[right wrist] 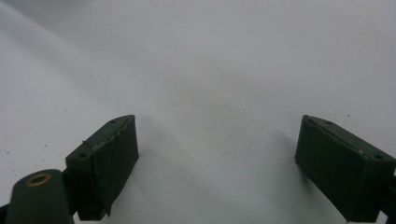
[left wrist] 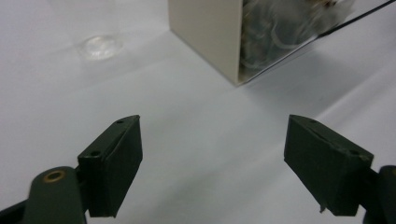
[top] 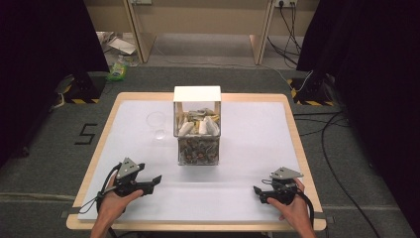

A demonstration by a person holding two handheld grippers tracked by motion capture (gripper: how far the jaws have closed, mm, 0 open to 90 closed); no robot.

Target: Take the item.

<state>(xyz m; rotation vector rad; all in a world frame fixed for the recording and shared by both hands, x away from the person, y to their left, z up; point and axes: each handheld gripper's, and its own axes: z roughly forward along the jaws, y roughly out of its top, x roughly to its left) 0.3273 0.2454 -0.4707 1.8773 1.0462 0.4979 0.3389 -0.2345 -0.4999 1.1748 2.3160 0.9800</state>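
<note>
A clear box with a white lid (top: 197, 125) stands in the middle of the white table cover (top: 247, 148); it holds pale packets above and darker small items below. Its cream side wall and clear front (left wrist: 219, 37) rise ahead of my left gripper. A clear glass cup (top: 157, 124) stands just left of the box, its base (left wrist: 98, 46) blurred at top left in the left gripper view. My left gripper (top: 157, 179) rests near the front left of the table, open with nothing between its jaws (left wrist: 212, 163). My right gripper (top: 256, 190) rests at the front right, open over bare cover (right wrist: 217, 163).
The wooden table edge (top: 198, 225) runs along the front. Beyond the table are floor cables (top: 327, 134), black stands with yellow-striped bases (top: 79, 89), and a desk frame at the back. Dark curtains hang at both sides.
</note>
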